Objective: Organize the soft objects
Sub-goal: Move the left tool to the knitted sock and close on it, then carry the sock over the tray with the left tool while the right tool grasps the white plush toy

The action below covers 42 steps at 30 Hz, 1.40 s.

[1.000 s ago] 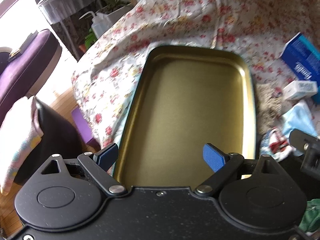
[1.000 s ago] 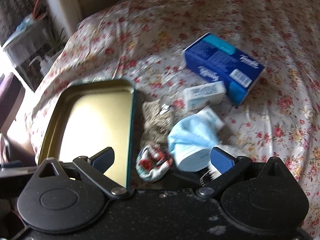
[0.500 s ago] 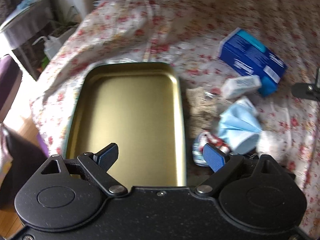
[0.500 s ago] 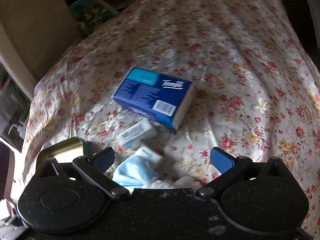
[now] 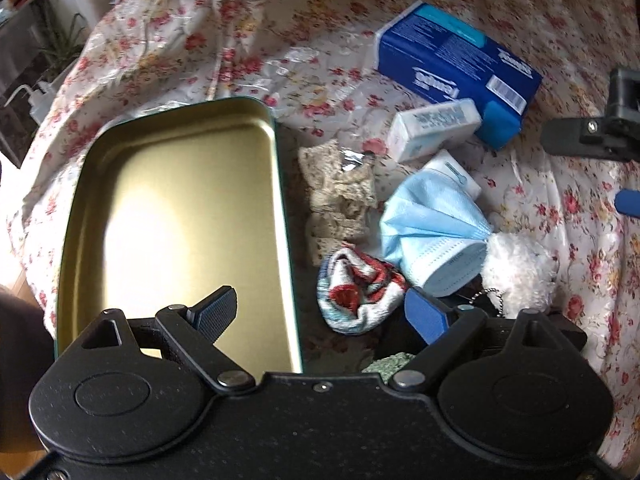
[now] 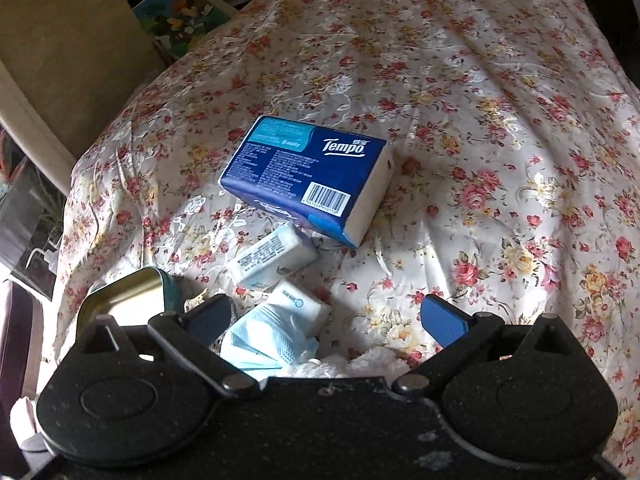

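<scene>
Beside the empty tray (image 5: 80,184) on the floral bed, the rolled sock (image 5: 360,292) lies limp and light, best pinched across its bunched middle, while the left gripper (image 5: 320,312) and right gripper (image 6: 326,314) both hover wide open, holding nothing.

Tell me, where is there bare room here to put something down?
Inside the gold tray, which holds nothing, and on the floral cloth right of the blue tissue pack. Between tray and pack it is crowded: face mask, sock, white fluffy toy.
</scene>
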Each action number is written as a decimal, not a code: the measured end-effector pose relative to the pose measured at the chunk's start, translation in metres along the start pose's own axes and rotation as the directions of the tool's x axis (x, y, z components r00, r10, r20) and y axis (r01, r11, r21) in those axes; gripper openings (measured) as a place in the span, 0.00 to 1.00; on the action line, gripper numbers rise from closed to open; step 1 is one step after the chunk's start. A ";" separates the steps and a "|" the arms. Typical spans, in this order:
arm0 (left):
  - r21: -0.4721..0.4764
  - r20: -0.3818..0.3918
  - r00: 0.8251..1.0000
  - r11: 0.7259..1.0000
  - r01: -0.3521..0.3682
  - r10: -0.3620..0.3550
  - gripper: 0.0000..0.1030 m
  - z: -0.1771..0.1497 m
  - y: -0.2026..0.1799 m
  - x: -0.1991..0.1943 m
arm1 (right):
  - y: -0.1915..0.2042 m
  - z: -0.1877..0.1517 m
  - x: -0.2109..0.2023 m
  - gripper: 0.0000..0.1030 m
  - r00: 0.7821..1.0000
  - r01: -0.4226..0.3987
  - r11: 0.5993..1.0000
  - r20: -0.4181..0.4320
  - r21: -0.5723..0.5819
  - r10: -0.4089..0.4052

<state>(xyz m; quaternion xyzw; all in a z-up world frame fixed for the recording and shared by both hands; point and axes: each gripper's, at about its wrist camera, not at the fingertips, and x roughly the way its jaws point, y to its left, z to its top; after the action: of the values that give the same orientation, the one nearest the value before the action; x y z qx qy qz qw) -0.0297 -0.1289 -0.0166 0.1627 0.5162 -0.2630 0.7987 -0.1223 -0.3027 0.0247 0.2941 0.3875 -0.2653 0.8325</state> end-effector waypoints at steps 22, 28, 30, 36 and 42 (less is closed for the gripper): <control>0.008 -0.010 0.994 0.994 0.112 -0.112 0.44 0.016 -0.005 0.020 | -0.001 0.000 0.007 0.99 1.000 0.002 1.000 -0.017 -0.019 -0.002; -0.017 0.036 0.988 0.989 0.150 -0.149 0.44 0.022 -0.001 0.005 | -0.005 0.001 0.009 0.99 1.000 0.014 1.000 -0.019 -0.006 -0.014; -0.016 0.051 0.987 0.988 0.152 -0.151 0.44 0.023 0.000 0.000 | -0.005 0.001 0.010 0.99 1.000 0.016 1.000 -0.022 -0.003 -0.016; -0.019 0.066 0.985 0.987 0.161 -0.159 0.44 0.023 0.002 -0.006 | -0.006 0.001 0.012 0.99 0.999 0.021 1.000 -0.026 -0.004 -0.021; -0.036 0.071 0.989 0.990 0.135 -0.133 0.44 0.022 0.009 -0.010 | -0.006 0.000 0.013 0.99 0.999 0.023 1.000 -0.035 -0.007 -0.023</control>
<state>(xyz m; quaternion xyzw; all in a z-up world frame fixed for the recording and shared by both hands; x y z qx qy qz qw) -0.0113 -0.1312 0.0018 0.1022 0.5037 -0.3109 0.7995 -0.1190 -0.3094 0.0122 0.2912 0.4062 -0.2684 0.8235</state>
